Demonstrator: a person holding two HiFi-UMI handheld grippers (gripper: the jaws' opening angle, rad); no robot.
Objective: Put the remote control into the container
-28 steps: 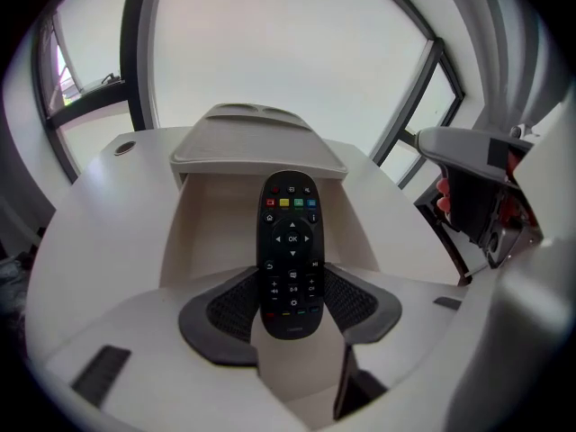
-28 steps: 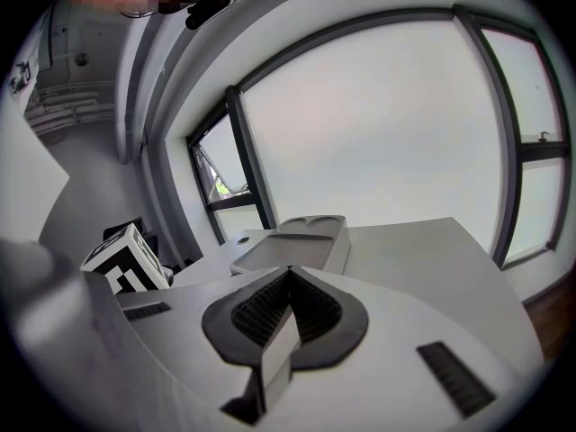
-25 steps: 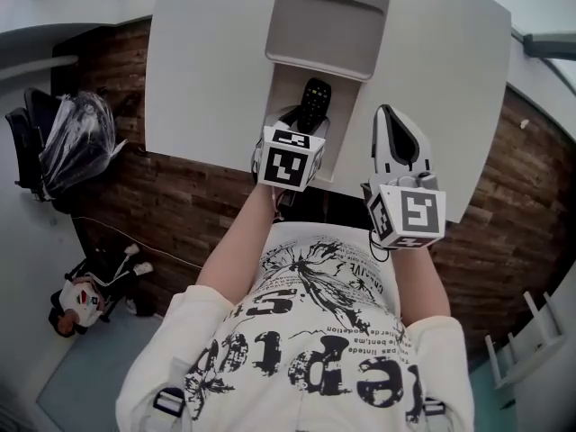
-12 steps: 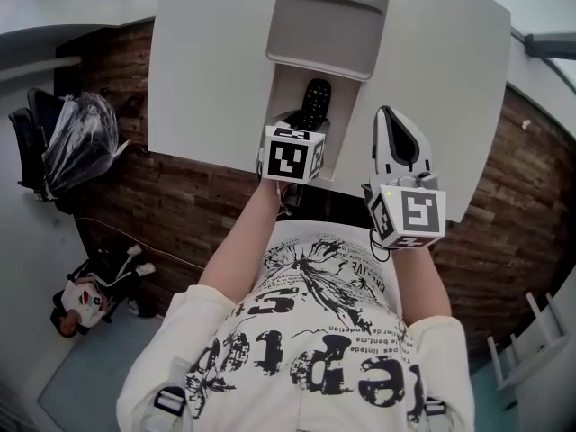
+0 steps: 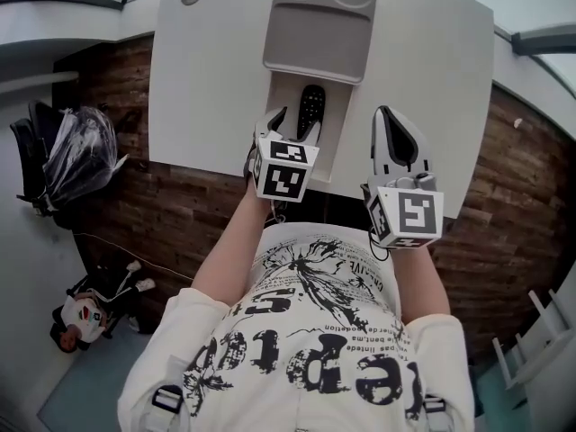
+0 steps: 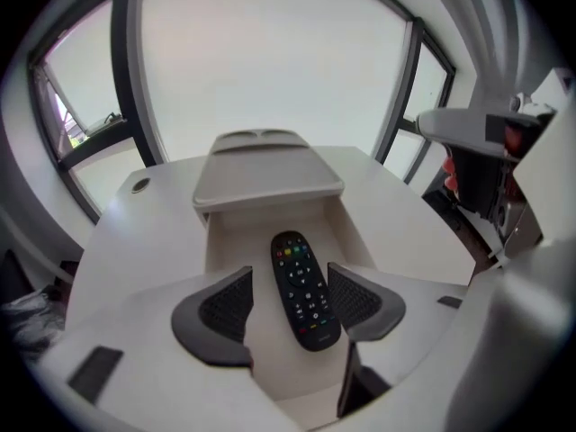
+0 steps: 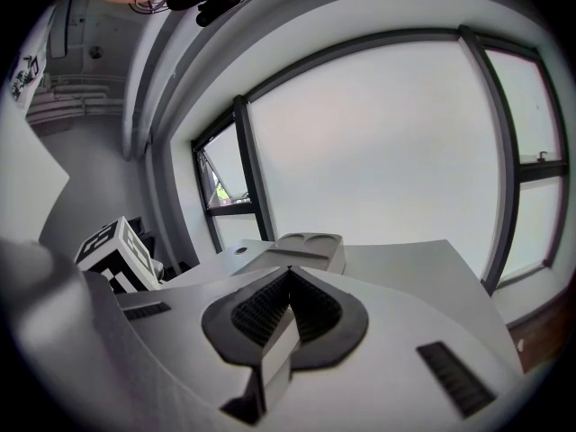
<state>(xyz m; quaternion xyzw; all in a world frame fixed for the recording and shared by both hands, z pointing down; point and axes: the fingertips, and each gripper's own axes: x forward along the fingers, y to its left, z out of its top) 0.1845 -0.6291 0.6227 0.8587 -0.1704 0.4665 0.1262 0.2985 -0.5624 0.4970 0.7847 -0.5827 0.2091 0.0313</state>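
Release step: remote control (image 6: 304,291) lies in the container's (image 5: 317,39) open compartment, apparently flat; left gripper (image 6: 290,268) fingers have just opened wide, clear of it; right gripper (image 7: 288,277) fingers closed, empty, above the desk (image 5: 207,79); next, lift left straight out.

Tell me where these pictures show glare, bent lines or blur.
Left gripper view: the large window is washed out white and its frames bow, yet the black oval plastic remote control is sharp. Right gripper view: same white glare, dark corners. Head view: even light; the white rectangular table has curved edges.
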